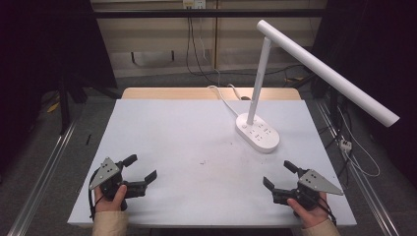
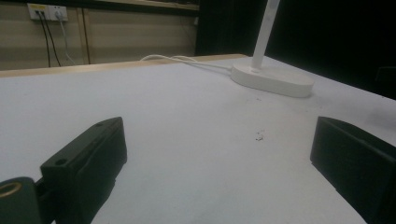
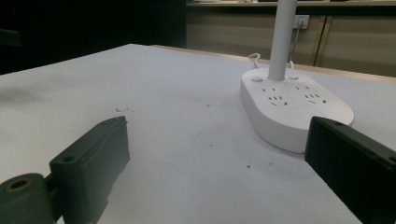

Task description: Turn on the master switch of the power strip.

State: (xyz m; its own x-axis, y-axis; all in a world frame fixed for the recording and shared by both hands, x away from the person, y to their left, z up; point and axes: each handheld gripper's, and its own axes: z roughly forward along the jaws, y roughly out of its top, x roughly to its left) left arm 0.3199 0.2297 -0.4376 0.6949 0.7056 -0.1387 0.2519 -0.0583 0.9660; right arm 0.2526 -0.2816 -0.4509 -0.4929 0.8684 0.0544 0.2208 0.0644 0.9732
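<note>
A white desk lamp [image 1: 319, 69] stands on an oval base with power sockets [image 1: 257, 132] at the right rear of the white table [image 1: 196, 147]; that base [image 2: 273, 80] [image 3: 294, 109] also shows ahead of both gripper cameras. My left gripper [image 1: 140, 167] rests near the front left edge, held by a hand, jaws wide apart with nothing between them. My right gripper [image 1: 279, 173] sits near the front right edge, open and empty, aimed toward the lamp base. In the two gripper views my left gripper [image 2: 217, 154] and right gripper [image 3: 217, 158] frame bare tabletop.
A white cable [image 1: 221, 96] runs from the lamp base over the table's far wooden edge [image 1: 211, 93]. The lamp's long head [image 1: 344, 83] overhangs the table's right side. Metal rails [image 1: 42, 172] flank the table. Wall sockets [image 2: 46, 11] with cables sit behind.
</note>
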